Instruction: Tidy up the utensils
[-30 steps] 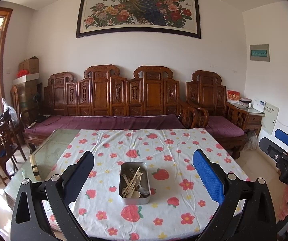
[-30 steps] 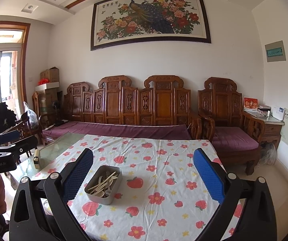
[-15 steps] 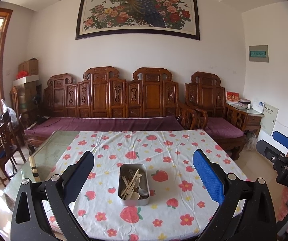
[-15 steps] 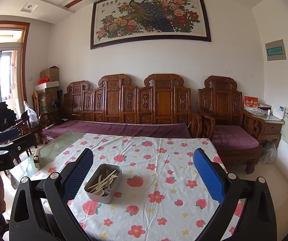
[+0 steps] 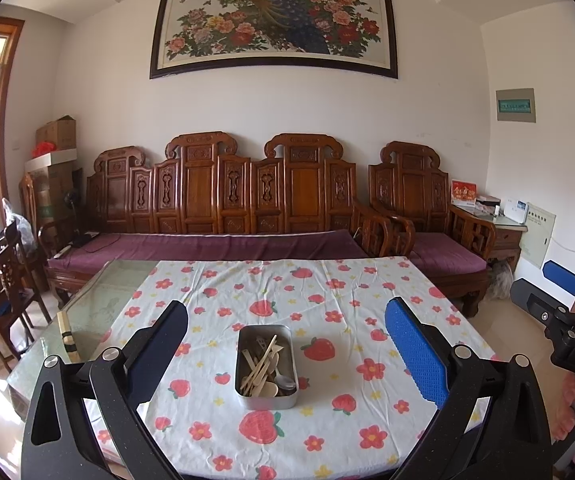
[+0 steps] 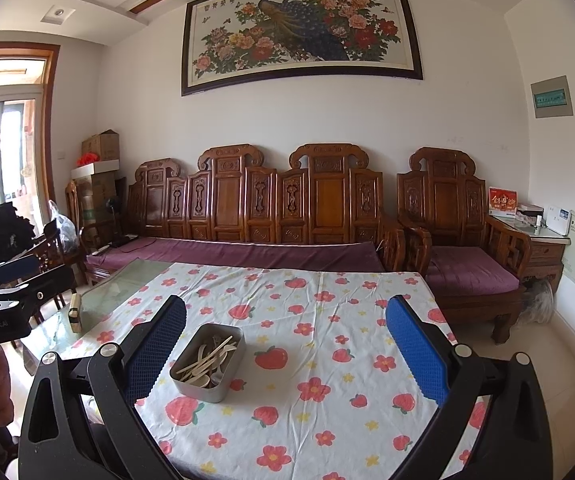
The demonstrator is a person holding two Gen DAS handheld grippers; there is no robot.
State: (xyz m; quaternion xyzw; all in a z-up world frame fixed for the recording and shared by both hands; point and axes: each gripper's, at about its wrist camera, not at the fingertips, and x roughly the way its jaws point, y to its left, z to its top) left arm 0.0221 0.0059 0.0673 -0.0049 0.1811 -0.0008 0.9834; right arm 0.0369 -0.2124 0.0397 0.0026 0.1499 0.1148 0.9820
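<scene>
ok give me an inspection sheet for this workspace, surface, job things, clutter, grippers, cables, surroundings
surface: table with a glass top, mostly covered by a strawberry and flower tablecloth
job's things: metal tin on the cloth, holding a jumble of wooden utensils and a metal spoon
clutter: pale stick-like object with dark bands on the bare glass at the left edge
grippers: left gripper open, above the table, holding nothing; right gripper open, holding nothing
cables: nothing seen on the table
surroundings: carved wooden sofa, peacock painting, cardboard boxes, side table
</scene>
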